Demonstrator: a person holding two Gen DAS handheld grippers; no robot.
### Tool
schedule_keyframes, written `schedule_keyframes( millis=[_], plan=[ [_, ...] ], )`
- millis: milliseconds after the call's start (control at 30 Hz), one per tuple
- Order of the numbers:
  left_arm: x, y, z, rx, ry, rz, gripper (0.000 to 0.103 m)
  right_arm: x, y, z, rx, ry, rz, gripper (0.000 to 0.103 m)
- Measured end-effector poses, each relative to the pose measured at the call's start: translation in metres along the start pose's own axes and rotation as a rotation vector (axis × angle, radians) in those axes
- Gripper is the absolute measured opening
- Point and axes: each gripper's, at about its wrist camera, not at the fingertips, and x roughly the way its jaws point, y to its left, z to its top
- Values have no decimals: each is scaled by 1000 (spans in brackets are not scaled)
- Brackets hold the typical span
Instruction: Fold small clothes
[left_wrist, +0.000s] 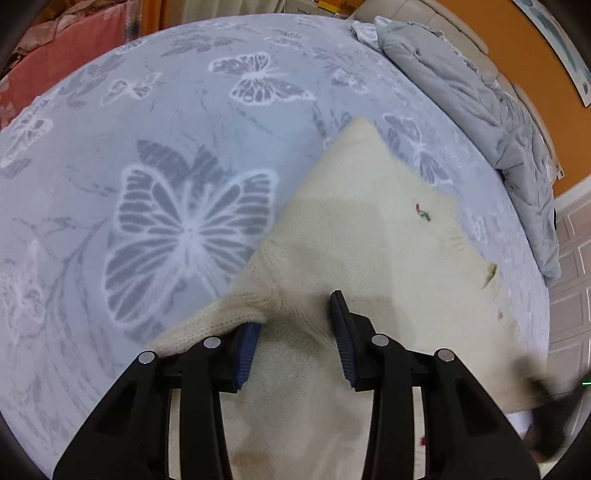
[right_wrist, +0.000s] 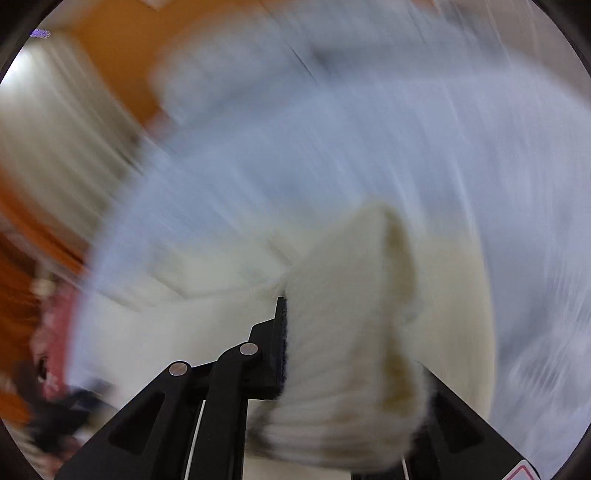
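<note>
A small cream knit sweater (left_wrist: 369, 236) lies on the blue-grey butterfly bedspread (left_wrist: 147, 129). My left gripper (left_wrist: 295, 317) is open, its blue-padded fingers (left_wrist: 341, 332) just over the sweater where a ribbed sleeve (left_wrist: 221, 317) joins the body; the left pad touches the sleeve's edge. The right wrist view is badly motion-blurred. There my right gripper (right_wrist: 332, 332) is shut on a ribbed cream part of the sweater (right_wrist: 343, 332), which drapes over and hides the right finger. The right gripper also shows as a dark blur in the left wrist view (left_wrist: 550, 406).
A bunched grey quilt (left_wrist: 461, 103) lies along the bed's far right edge, against a padded headboard and orange wall. A pink cloth (left_wrist: 55, 66) hangs beyond the bed at upper left.
</note>
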Motion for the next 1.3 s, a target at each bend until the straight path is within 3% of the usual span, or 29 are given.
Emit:
schedule_keyframes(
  millis=[67, 167, 267, 300, 367, 400, 433, 533, 567, 600, 667, 700, 800, 867, 933, 1033, 1133, 1200, 1300],
  plan=[
    [0, -3, -1, 34, -19, 21, 38, -9, -20, -11, 53, -73, 87, 15],
    [0, 0, -1, 42, -28, 14, 38, -38, -26, -18, 72, -117, 90, 22],
    [-3, 4, -2, 48, -29, -12, 38, -54, -32, -33, 56, -116, 72, 47],
    [-4, 6, -2, 52, -31, -22, 38, -51, -33, -36, 54, -94, 67, 46],
    [-10, 12, -4, 43, -54, -33, 39, -38, -27, -31, 16, -81, 37, 18],
    [-14, 17, -5, 34, -70, -35, 38, -39, -20, -27, -4, -73, 34, 9],
    [-16, 21, -5, 30, -75, -41, 37, -43, -14, -24, -14, -86, 51, 9],
    [-13, 21, -5, 56, -73, -37, 37, -88, 6, -14, -43, -275, 123, 9],
    [-12, 19, -6, 80, -77, -25, 37, -88, 4, -12, -52, -292, 108, 9],
    [-10, 18, -7, 96, -78, -12, 37, -76, 1, -11, -66, -261, 57, 13],
    [-9, 17, -9, 118, -84, 1, 37, -22, -18, -16, -71, -33, -68, 12],
    [-10, 15, -9, 136, -84, 5, 37, -21, -26, -22, -67, -52, -41, 12],
    [-21, 10, -14, 209, -67, 18, 38, -62, -38, -36, 23, -118, -55, 32],
    [-32, 9, -19, 263, -57, 36, 42, -98, -43, -59, 16, -149, -43, 43],
    [-47, 10, -31, 337, -56, 90, 45, -125, -47, -87, -3, -142, -111, 63],
    [-72, 15, -51, 427, -75, 177, 56, -158, -56, -150, -16, -52, -135, 66],
    [-91, 28, -72, 468, -59, 233, 66, -172, -62, -200, -49, 41, -217, 69],
    [-102, 42, -86, 461, -17, 232, 76, -180, -62, -235, -61, 99, -250, 72],
    [-113, 71, -115, 432, 55, 222, 84, -186, -66, -276, -13, 163, -254, 76]
  ],
)
